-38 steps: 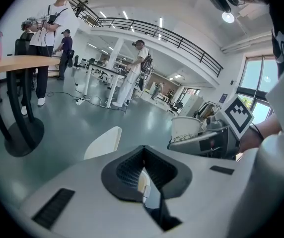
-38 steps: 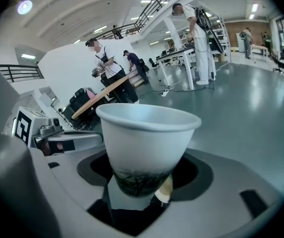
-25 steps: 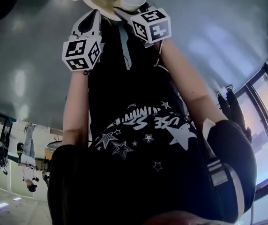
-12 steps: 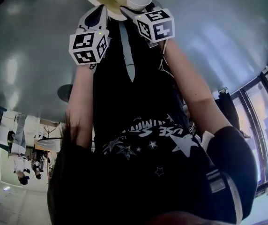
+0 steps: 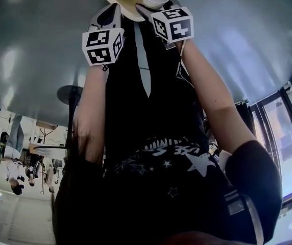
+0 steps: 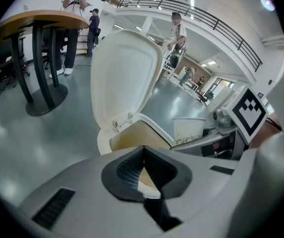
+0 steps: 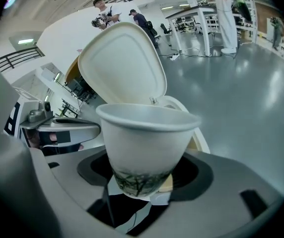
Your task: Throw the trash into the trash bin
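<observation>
Right gripper (image 7: 143, 188) holds paper cup (image 7: 144, 143) at the open trash bin (image 6: 113, 144).
Right jaws clamp the cup's base, cup upright, white with dark print near the bottom, rim up. Bin is white, lid (image 7: 122, 63) flipped up behind the cup, tan inside. Left gripper (image 6: 142, 155) sits just beside the right one, pointing at the bin mouth, jaws closed tip to tip, nothing between them. Head view shows both grippers side by side at the bin; grey floor (image 7: 251, 93) around.
</observation>
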The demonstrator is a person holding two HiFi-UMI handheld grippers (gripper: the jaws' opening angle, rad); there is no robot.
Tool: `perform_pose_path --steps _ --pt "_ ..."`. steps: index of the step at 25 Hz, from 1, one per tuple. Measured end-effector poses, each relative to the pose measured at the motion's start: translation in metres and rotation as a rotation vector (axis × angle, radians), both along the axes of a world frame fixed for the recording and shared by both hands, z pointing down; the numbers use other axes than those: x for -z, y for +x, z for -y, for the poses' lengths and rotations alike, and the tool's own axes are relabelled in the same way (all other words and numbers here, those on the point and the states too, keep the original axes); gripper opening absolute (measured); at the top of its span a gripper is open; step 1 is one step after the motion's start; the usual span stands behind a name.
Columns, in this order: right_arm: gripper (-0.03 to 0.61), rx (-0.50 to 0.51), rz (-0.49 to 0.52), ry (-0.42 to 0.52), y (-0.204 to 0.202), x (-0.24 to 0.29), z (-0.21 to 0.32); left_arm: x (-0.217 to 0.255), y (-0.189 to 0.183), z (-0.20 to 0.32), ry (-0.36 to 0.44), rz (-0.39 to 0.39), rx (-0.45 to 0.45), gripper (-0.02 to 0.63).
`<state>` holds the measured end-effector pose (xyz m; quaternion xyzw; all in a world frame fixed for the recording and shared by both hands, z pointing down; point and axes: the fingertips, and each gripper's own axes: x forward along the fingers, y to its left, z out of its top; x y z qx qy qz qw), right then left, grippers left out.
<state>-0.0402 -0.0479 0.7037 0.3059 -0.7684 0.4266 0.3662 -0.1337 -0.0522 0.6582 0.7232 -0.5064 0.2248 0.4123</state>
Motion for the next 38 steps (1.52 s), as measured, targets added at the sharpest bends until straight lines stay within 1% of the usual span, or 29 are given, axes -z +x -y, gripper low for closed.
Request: perform_pose_path --steps 6,10,13,21,24,27,29,34,38 --pt "0.318 -0.008 0.003 -0.032 0.003 -0.01 -0.005 -0.014 0.002 -0.014 -0.046 0.025 0.014 0.011" --pt "0.318 -0.008 -0.015 -0.043 0.005 -0.024 -0.006 -0.031 -0.002 -0.019 -0.092 0.043 0.021 0.011" --pt "0.318 -0.004 -0.025 -0.064 0.007 -0.03 -0.01 -0.035 -0.001 -0.022 -0.112 0.04 0.029 0.011" --pt "0.318 0.039 -0.074 -0.106 0.026 -0.047 -0.015 -0.053 0.019 -0.02 -0.168 0.046 0.042 0.011" --pt "0.318 0.062 -0.088 -0.103 0.022 -0.052 -0.017 -0.061 0.015 -0.025 -0.199 0.049 0.054 0.011" --pt "0.318 0.078 -0.085 -0.12 0.018 -0.056 -0.018 -0.067 0.015 -0.028 -0.218 0.057 0.041 0.011" --pt "0.318 0.099 -0.077 -0.137 0.015 -0.056 -0.021 -0.066 0.014 -0.028 -0.226 0.061 0.037 0.011" --pt "0.318 0.132 -0.054 -0.144 0.006 -0.047 -0.021 -0.062 0.012 -0.029 -0.238 0.062 0.037 0.011" --pt "0.328 0.161 -0.075 -0.128 0.007 -0.052 -0.018 -0.067 0.016 -0.028 -0.243 0.059 0.031 0.011"
